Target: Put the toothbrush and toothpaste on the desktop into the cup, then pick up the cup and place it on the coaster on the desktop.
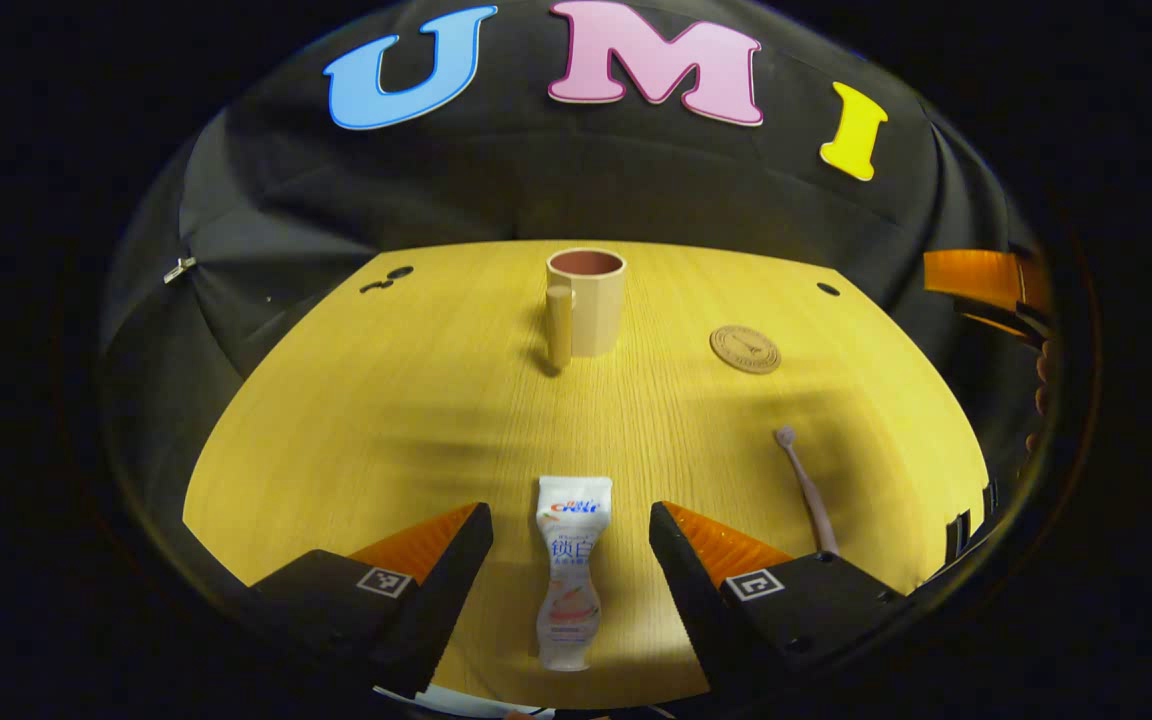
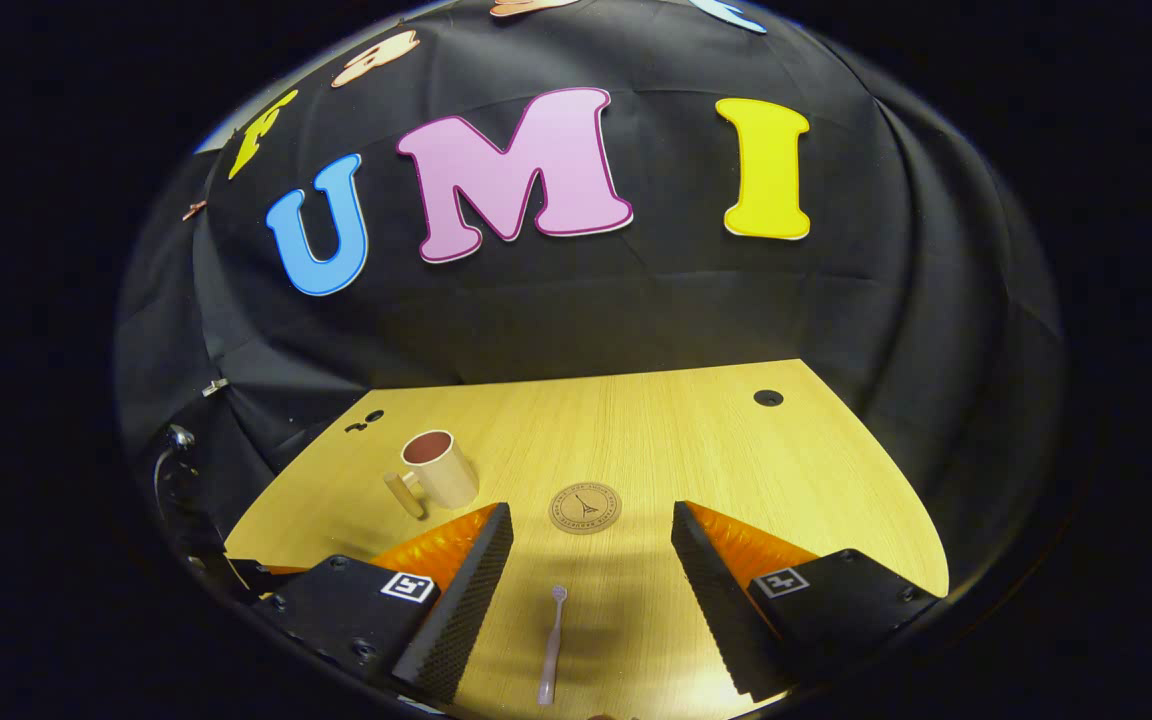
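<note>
A: Left gripper (image 1: 570,560) status?

B: Jaws spread wide, holding nothing. The white squeeze tube of toothpaste (image 1: 570,570) lies flat on the yellow wood-grain desktop (image 1: 416,400) between the two fingers, touching neither, its cap end toward the camera.

A: Right gripper (image 2: 591,590)?

B: Also spread apart and empty. The slim pale-pink toothbrush (image 2: 551,645) lies on the desktop between its fingers — head pointing away, handle toward the camera, clear of both fingers.

A: Location of the cup?

B: The beige ceramic cup with a reddish-brown interior (image 1: 588,300) stands upright toward the far edge of the desktop, handle facing the left gripper view. It appears empty.

A: And the coaster?

B: The round brown coaster with an embossed tower emblem (image 1: 745,349) lies flat to the right of the cup, well apart from it. In the right gripper view the coaster (image 2: 585,507) sits just beyond the toothbrush head, between the fingers' lines.
</note>
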`<state>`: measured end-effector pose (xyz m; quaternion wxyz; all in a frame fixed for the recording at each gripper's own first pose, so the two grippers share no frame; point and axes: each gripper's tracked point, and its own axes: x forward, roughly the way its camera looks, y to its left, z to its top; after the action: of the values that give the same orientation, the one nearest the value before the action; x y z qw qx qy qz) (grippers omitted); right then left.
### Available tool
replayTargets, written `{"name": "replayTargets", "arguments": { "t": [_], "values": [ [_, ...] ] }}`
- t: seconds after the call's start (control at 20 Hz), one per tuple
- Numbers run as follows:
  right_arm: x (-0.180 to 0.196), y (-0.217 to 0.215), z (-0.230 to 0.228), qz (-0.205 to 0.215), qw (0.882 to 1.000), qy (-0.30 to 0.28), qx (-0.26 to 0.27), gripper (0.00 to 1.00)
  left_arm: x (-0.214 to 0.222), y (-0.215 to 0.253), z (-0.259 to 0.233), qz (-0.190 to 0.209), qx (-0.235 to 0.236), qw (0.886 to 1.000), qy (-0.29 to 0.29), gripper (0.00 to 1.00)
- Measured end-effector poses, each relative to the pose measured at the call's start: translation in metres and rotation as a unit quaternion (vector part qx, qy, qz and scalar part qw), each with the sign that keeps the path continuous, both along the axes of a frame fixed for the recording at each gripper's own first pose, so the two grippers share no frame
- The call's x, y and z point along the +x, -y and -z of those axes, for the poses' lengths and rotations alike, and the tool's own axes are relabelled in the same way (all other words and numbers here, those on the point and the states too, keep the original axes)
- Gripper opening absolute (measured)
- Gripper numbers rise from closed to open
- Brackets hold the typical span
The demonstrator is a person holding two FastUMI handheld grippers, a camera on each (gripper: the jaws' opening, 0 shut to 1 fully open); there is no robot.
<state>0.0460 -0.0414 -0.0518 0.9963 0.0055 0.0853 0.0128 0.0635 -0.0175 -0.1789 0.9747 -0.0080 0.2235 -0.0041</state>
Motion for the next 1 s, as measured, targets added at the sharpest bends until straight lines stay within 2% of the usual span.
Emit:
{"name": "replayTargets", "arguments": {
  "t": [0.2, 0.25, 0.3, 0.5, 0.55, 0.7, 0.75, 0.9, 1.0],
  "values": [
    [0.005, 0.006, 0.008, 0.006, 1.0, -0.013, 0.005, 0.98, -0.001, 0.002, 0.028, 0.006, 0.015, 0.999, -0.035, 0.98],
    [0.007, 0.007, 0.009, 0.007, 1.0, -0.016, 0.007, 0.98, -0.001, 0.002, 0.035, 0.007, 0.017, 0.999, -0.042, 0.92],
    [0.007, 0.007, 0.01, 0.007, 1.0, -0.018, 0.007, 0.98, 0.0, 0.002, 0.04, 0.008, 0.016, 0.999, -0.046, 0.98],
    [0.008, 0.008, 0.021, 0.006, 1.0, -0.028, 0.004, 0.98, 0.004, -0.003, 0.056, -0.002, 0.014, 0.998, -0.063, 0.94],
    [0.006, 0.007, 0.025, 0.004, 0.999, -0.032, 0.005, 0.98, 0.004, -0.001, 0.059, -0.002, 0.004, 0.998, -0.068, 0.87],
    [0.006, 0.004, 0.036, 0.002, 0.999, -0.043, 0.005, 0.98, 0.01, -0.002, 0.059, 0.002, 0.002, 0.998, -0.063, 0.81],
    [0.005, 0.003, 0.04, 0.002, 0.999, -0.047, 0.005, 0.98, 0.011, 0.0, 0.059, 0.012, 0.007, 0.998, -0.063, 0.75],
    [0.002, -0.002, 0.053, 0.001, 0.998, -0.065, 0.005, 0.99, 0.012, 0.0, 0.056, 0.015, 0.016, 0.998, -0.059, 0.41],
    [-0.001, -0.003, 0.061, 0.005, 0.997, -0.077, 0.002, 0.99, 0.01, -0.001, 0.056, 0.021, 0.026, 0.997, -0.068, 0.36]
  ]
}}
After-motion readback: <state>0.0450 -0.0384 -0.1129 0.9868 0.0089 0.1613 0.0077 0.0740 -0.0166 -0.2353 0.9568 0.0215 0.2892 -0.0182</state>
